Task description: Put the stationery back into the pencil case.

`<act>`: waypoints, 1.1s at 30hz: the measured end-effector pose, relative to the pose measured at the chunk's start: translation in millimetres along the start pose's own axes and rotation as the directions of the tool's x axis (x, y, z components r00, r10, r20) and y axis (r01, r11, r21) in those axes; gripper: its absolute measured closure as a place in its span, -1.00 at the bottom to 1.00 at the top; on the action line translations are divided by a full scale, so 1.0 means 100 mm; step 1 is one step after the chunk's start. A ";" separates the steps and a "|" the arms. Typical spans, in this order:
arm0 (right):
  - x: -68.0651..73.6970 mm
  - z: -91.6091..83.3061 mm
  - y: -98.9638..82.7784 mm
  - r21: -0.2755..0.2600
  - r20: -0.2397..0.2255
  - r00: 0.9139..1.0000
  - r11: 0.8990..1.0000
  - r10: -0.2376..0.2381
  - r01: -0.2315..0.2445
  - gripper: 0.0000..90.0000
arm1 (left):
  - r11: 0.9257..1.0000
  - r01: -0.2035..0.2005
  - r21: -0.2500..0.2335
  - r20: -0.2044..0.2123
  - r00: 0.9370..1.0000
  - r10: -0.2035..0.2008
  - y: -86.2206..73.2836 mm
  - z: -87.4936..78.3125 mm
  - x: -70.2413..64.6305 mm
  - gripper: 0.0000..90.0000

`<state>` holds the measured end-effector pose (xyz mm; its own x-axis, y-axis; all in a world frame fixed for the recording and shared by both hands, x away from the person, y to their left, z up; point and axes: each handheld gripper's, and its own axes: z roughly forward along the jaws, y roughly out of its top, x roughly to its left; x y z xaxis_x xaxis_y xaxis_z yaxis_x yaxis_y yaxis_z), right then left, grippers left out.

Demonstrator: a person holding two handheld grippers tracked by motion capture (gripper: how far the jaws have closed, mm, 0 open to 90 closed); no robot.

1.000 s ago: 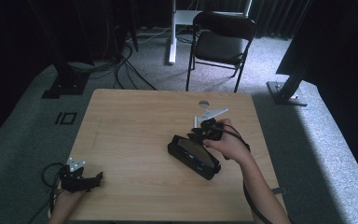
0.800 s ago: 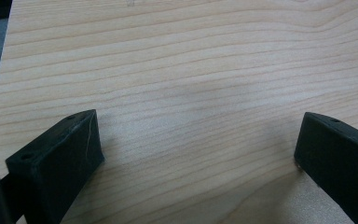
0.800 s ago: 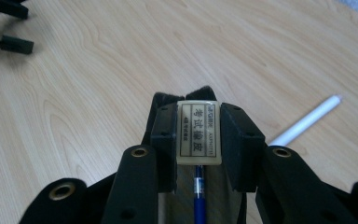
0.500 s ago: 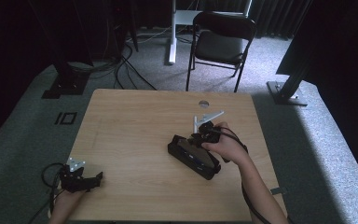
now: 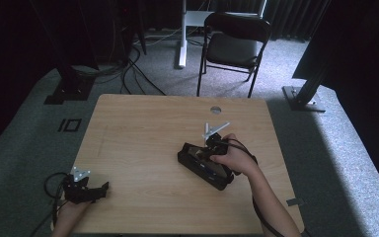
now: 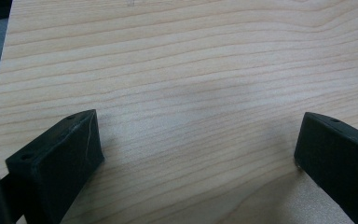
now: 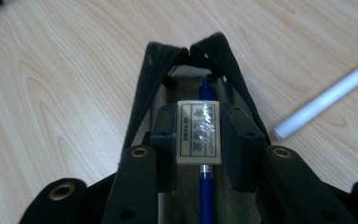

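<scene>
Got the eraser [image 7: 199, 132] pinched in my right gripper [image 7: 199, 140] over the open pencil case [image 7: 145, 84], next I'd just let go; left gripper [image 6: 198, 149] idle, jaws wide.

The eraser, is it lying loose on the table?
No, the eraser is clamped between the right gripper's jaws, above the open pencil case.

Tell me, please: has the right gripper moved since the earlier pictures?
Yes. In the high view the right gripper has gone down towards the black pencil case, away from the round hole in the table.
</scene>
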<state>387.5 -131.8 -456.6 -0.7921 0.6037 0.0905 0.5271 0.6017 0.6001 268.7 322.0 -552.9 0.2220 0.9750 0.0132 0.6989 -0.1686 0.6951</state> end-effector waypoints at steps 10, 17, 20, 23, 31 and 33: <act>-0.03 0.17 -0.05 0.054 0.000 1.000 0.998 0.012 -0.012 0.51 | 1.000 0.000 0.000 0.000 1.000 0.000 0.00 0.00 0.00 -0.98; -0.01 0.24 -0.04 0.080 0.004 1.000 0.997 0.004 -0.004 0.51 | 1.000 0.000 0.000 0.000 1.000 0.000 0.00 0.00 0.00 -0.98; 0.00 0.26 -0.02 0.087 0.008 1.000 0.996 -0.004 0.003 0.51 | 1.000 0.000 0.000 0.000 1.000 0.000 0.00 0.00 0.00 -0.98; 0.03 0.29 0.00 0.095 0.003 1.000 0.995 -0.006 0.006 0.51 | 1.000 0.000 0.000 0.000 1.000 0.000 0.00 0.00 0.00 -0.98; 0.05 0.37 0.02 0.131 0.012 1.000 0.991 -0.017 0.015 0.51 | 1.000 0.001 0.000 0.000 1.000 -0.001 0.00 0.00 0.00 -0.98; 0.06 0.39 0.03 0.142 0.014 1.000 0.990 -0.014 0.012 0.51 | 1.000 0.000 0.000 0.000 1.000 0.000 0.00 0.00 0.00 -0.98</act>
<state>396.4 -106.3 -485.3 -0.7949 0.6025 0.0712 0.5562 0.6767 0.4825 268.7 322.0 -553.0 0.2218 0.9750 0.0131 0.6989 -0.1683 0.6952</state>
